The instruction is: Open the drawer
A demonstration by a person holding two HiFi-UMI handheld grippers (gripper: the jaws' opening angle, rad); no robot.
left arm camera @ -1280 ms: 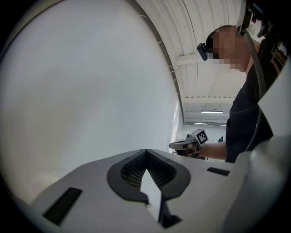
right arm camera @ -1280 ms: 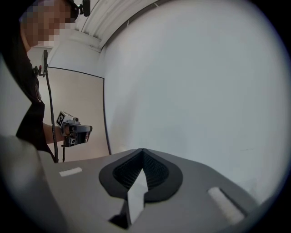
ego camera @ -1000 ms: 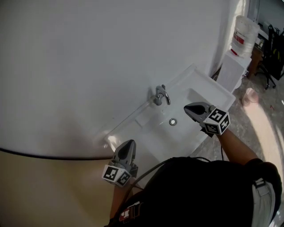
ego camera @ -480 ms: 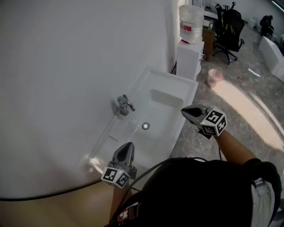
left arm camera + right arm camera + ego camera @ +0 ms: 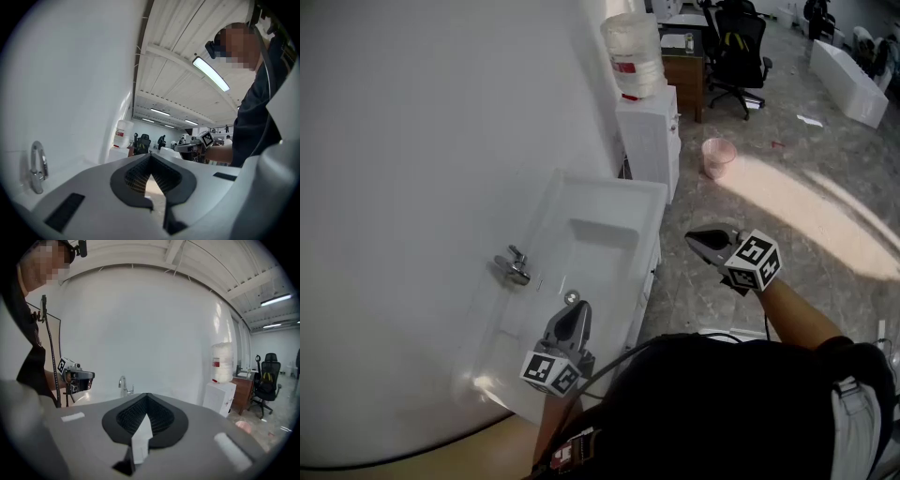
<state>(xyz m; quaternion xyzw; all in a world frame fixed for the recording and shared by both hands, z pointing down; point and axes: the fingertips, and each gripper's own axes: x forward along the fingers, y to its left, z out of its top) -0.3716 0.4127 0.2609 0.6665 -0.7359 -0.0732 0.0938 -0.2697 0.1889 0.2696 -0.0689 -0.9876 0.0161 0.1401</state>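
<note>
step: search and approach, by my read. nothing is gripped, nothing is touched.
left gripper [image 5: 577, 308]: hangs over the near end of the sink [image 5: 614, 199], pointing roughly level, clear of the basin.
left fingers [image 5: 135, 176]: pressed together, tips meeting, nothing between them.
right gripper [image 5: 697, 240]: out over the floor [image 5: 787, 202], just right of the sink, tipped a little down.
right fingers [image 5: 161, 416]: together too, and empty.
drawer: not in sight. no view shows a front or handle i can call a drawer. it may sit below the sink, hidden from up here, or in the wooden desk [image 5: 684, 67] well away by the chair [image 5: 736, 37]. i can't tell which.
around: tap [image 5: 514, 268] on the wall side of the sink, and a water dispenser [image 5: 649, 136] beyond it.
next move calls for: finding the drawer front first. then one gripper lines up square to the handle, its fingers part, close on the handle, and pull straight out.
watch out: shut fingers won't take a handle, so they must open before contact.
</note>
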